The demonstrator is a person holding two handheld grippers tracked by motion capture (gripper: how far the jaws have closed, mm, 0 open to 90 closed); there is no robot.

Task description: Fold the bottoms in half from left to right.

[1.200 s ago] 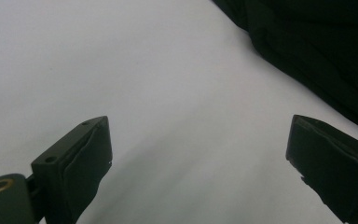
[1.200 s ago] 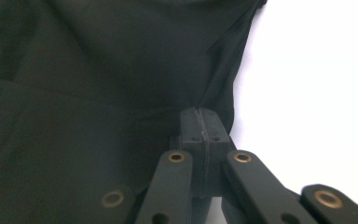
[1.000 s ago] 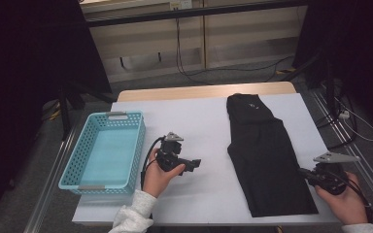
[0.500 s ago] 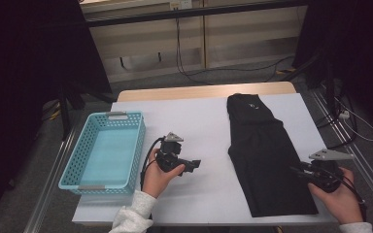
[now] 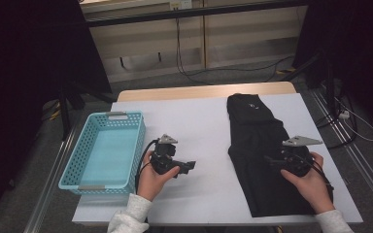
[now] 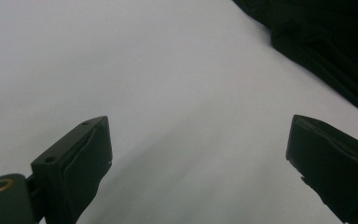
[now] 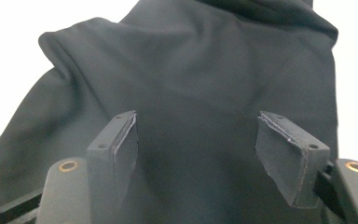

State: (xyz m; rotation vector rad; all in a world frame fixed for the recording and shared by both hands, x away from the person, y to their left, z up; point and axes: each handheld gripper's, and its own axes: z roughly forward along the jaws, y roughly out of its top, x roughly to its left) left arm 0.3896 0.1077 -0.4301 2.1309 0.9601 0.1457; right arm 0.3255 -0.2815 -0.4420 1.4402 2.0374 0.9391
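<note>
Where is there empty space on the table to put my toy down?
The widest bare patch of the white table lies between the light blue plastic basket and the folded black trousers, beyond the left gripper. The right side is crowded: the right gripper hovers over the trousers.

I can read no text anywhere; a small pale mark on the black trousers (image 5: 251,104) is too tiny to make out.
</note>
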